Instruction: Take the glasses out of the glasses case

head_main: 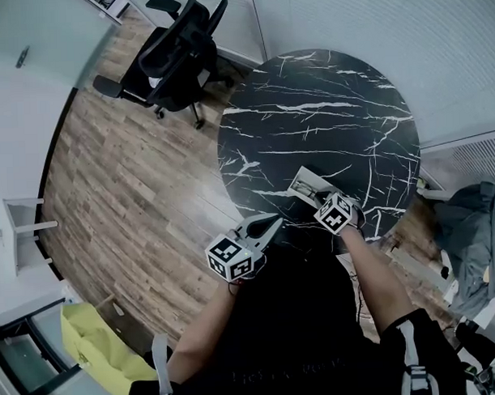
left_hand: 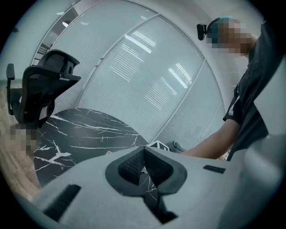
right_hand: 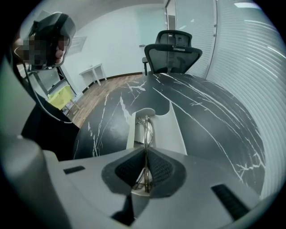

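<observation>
An open white glasses case [head_main: 302, 183] lies on the near part of the round black marble table [head_main: 325, 109]. In the right gripper view the case [right_hand: 166, 129] holds thin wire-framed glasses [right_hand: 146, 127], standing on edge along its length. My right gripper [right_hand: 145, 167] is shut on the near end of the glasses frame; in the head view this gripper [head_main: 320, 200] sits right at the case. My left gripper [head_main: 273, 225] hovers over the table's near-left edge, apart from the case. Its pads [left_hand: 134, 164] meet with nothing between them.
A black office chair [head_main: 177, 49] stands on the wood floor beyond the table's left side. Ribbed glass walls curve behind the table. A yellow bag [head_main: 99, 352] is on the floor at lower left, and grey cloth [head_main: 475, 221] lies at right.
</observation>
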